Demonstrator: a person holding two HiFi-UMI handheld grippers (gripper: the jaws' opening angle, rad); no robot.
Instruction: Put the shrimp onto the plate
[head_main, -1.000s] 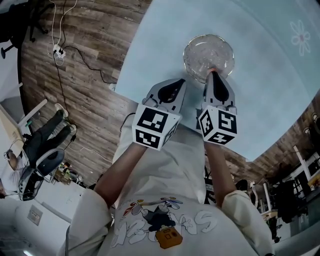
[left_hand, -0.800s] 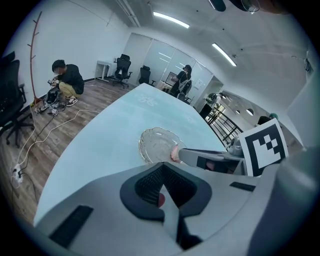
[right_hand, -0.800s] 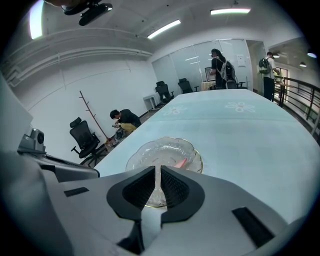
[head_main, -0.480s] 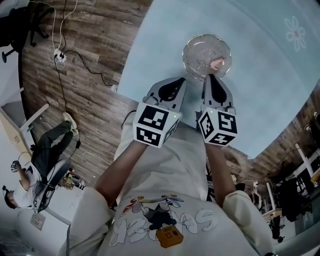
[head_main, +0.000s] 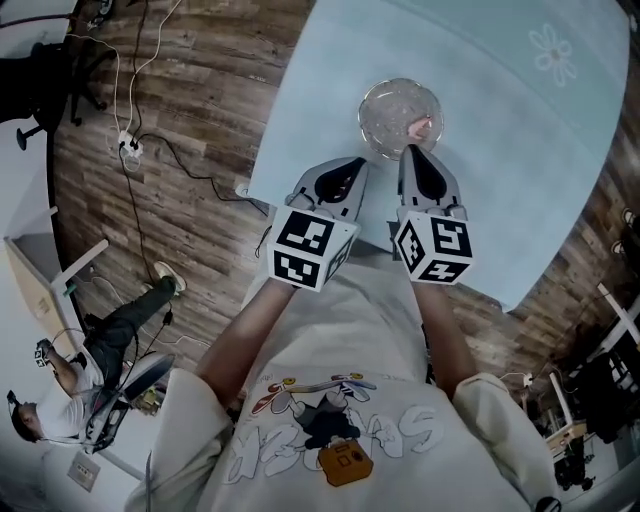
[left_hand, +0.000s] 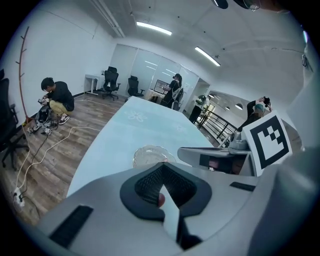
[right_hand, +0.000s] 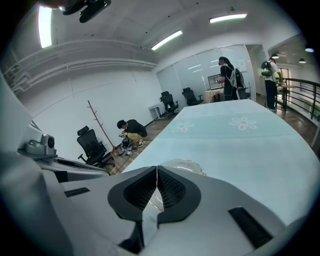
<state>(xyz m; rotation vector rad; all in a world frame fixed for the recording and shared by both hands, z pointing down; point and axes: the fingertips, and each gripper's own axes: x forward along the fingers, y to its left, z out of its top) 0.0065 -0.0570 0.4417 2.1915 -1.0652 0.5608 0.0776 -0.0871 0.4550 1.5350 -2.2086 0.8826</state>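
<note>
A pink shrimp (head_main: 421, 127) lies on the right side of a clear glass plate (head_main: 392, 100) near the front edge of the pale blue table (head_main: 500, 170). My right gripper (head_main: 412, 151) is shut with nothing in it, its tips just short of the plate's near rim. My left gripper (head_main: 357, 164) is shut and hangs to the left of it, over the table edge. In the left gripper view the shut jaws (left_hand: 162, 165) point toward the plate (left_hand: 151, 155), and a small pinkish spot that I cannot identify shows low between them. The right gripper view shows its shut jaws (right_hand: 157, 169) before the plate (right_hand: 185, 166).
A flower print (head_main: 553, 43) marks the table's far right. Cables and a power strip (head_main: 128, 145) lie on the wooden floor at the left. A person (head_main: 70, 365) sits low on the floor there. Office chairs (left_hand: 111, 80) and people (right_hand: 227, 75) stand at the room's far end.
One second ago my right gripper's tips were over the plate with the shrimp. It has drawn back, shut, and the shrimp lies on the plate. The left gripper has kept its place.
</note>
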